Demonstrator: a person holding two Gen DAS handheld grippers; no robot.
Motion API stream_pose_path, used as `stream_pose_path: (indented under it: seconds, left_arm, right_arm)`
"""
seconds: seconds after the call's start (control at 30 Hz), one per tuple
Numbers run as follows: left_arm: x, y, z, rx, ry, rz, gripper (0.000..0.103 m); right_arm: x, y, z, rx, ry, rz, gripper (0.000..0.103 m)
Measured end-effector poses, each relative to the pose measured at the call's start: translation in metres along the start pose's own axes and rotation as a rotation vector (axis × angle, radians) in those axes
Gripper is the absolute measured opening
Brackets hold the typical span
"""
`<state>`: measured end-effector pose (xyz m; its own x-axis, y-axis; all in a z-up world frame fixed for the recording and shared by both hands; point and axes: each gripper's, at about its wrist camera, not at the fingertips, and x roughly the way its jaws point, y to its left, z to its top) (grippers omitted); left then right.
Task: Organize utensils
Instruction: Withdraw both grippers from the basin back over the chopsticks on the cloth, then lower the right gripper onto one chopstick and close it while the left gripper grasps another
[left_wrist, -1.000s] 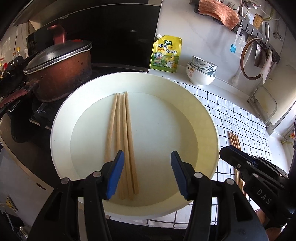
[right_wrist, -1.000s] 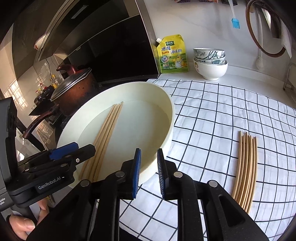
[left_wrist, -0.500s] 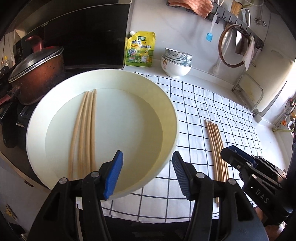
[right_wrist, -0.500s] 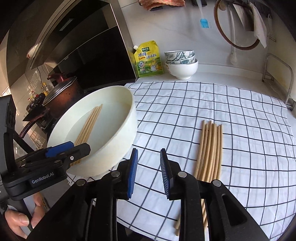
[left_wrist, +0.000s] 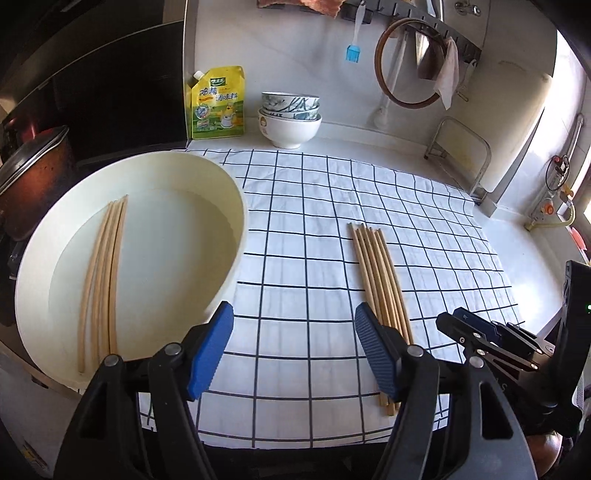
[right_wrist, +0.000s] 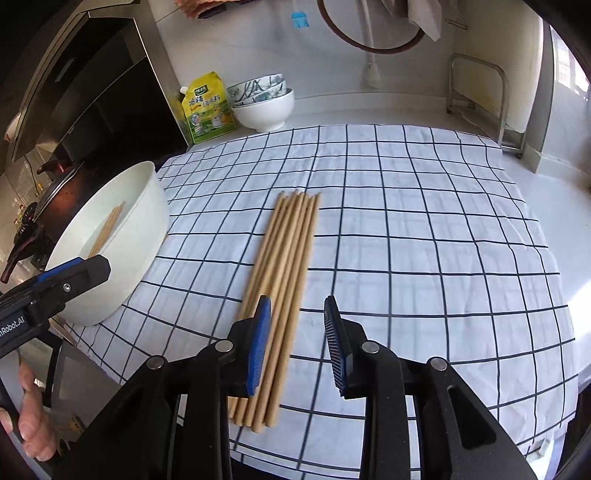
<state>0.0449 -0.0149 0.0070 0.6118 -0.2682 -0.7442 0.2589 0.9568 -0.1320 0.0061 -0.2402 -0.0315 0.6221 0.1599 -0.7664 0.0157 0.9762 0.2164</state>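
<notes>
A bundle of several wooden chopsticks (right_wrist: 286, 273) lies on the checked cloth (right_wrist: 406, 229); it also shows in the left wrist view (left_wrist: 376, 273). A large cream basin (left_wrist: 225, 206) holds several more chopsticks (left_wrist: 101, 273) and stands on the left; in the right wrist view the basin (right_wrist: 125, 251) is at the left edge. My left gripper (left_wrist: 293, 345) is open and empty over the cloth, between basin and bundle. My right gripper (right_wrist: 297, 341) is open and empty, just right of the bundle's near end.
A yellow seasoning pouch (left_wrist: 218, 103) and stacked bowls (left_wrist: 290, 120) stand at the back wall. A brown lidded pot (left_wrist: 29, 181) sits on the stove at left. A wire rack (left_wrist: 460, 155) stands at back right. Tools hang on the wall.
Both grippers have swung right, from over the basin to over the cloth. The right gripper's jaws have opened wider and now sit by the chopstick bundle.
</notes>
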Motion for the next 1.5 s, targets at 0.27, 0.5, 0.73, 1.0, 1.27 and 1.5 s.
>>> stream_pose_path:
  seconds: [0.27,0.5,0.73,1.0,1.27,1.5]
  left_arm:
    - [0.009,-0.034,-0.007,0.072,0.003,-0.022,0.067]
    - [0.029,-0.038,-0.020,0.088,0.049,0.006,0.068]
    - [0.034,-0.027,-0.025,0.064,0.048,0.043,0.079]
    - [0.037,-0.018,-0.024,0.033,0.058,0.046,0.081]
    - [0.043,-0.020,-0.026,0.025,0.074,0.026,0.081]
    - [0.049,-0.024,-0.028,0.025,0.090,0.020,0.081]
  right_arm:
    - [0.004,-0.008,-0.006,0.008,0.015,-0.002,0.035]
    - [0.018,-0.005,-0.011,-0.021,0.041,-0.011,0.037]
    - [0.029,-0.001,-0.014,-0.039,0.061,-0.013,0.037]
    - [0.037,0.008,-0.015,-0.079,0.074,-0.053,0.037]
    - [0.037,0.007,-0.018,-0.112,0.105,-0.089,0.037]
    - [0.037,0.004,-0.017,-0.102,0.091,-0.095,0.037]
